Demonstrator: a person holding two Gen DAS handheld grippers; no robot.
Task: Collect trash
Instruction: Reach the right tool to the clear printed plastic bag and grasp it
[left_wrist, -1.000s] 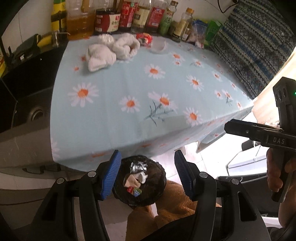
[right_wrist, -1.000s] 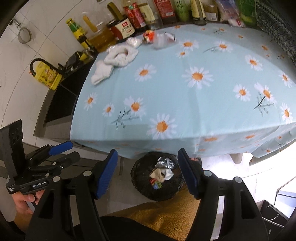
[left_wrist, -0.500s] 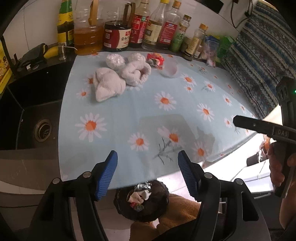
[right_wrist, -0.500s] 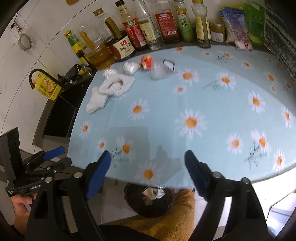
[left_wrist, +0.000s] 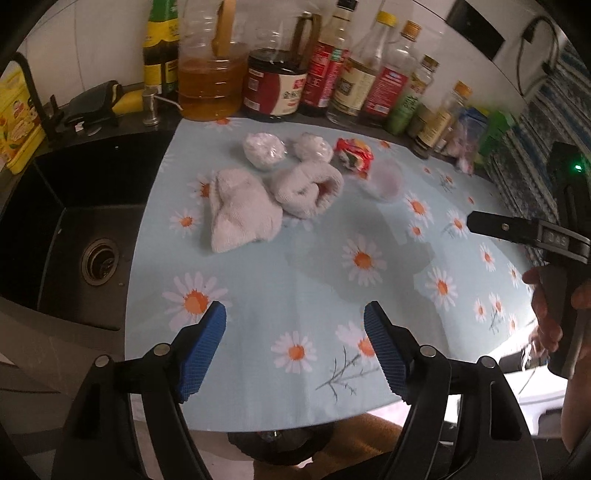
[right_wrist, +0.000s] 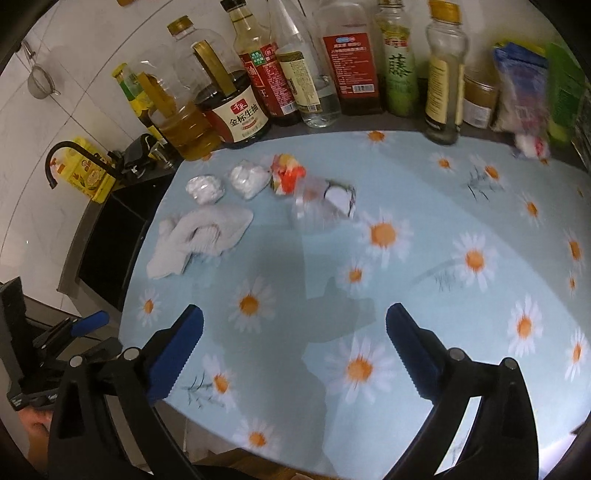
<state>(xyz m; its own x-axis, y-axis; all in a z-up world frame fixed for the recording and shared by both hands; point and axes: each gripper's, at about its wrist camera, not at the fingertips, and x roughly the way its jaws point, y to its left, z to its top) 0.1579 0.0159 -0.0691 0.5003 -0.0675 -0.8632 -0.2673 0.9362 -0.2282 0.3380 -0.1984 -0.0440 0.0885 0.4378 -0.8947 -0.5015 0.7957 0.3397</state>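
Left claw (left_wrist: 295, 341) spread wide, empty, over the near part of the daisy-print counter (left_wrist: 332, 295). Right claw (right_wrist: 294, 341) likewise gaping, gripping nothing, above the same cloth. Well ahead of both, near the far edge: two crumpled white wads (left_wrist: 264, 149) side by side, a red-and-orange wrapper (left_wrist: 352, 153) just right of them, a clear plastic cup (left_wrist: 384, 179) beside that. Closer and left of centre, two pale socks (left_wrist: 240, 214), touching. Behind the trash, a row of sauce bottles (right_wrist: 295, 74). Below the left claw, under the counter's edge, a dark bin (left_wrist: 280, 443), mostly hidden. Far left, a black sink (left_wrist: 66, 229).
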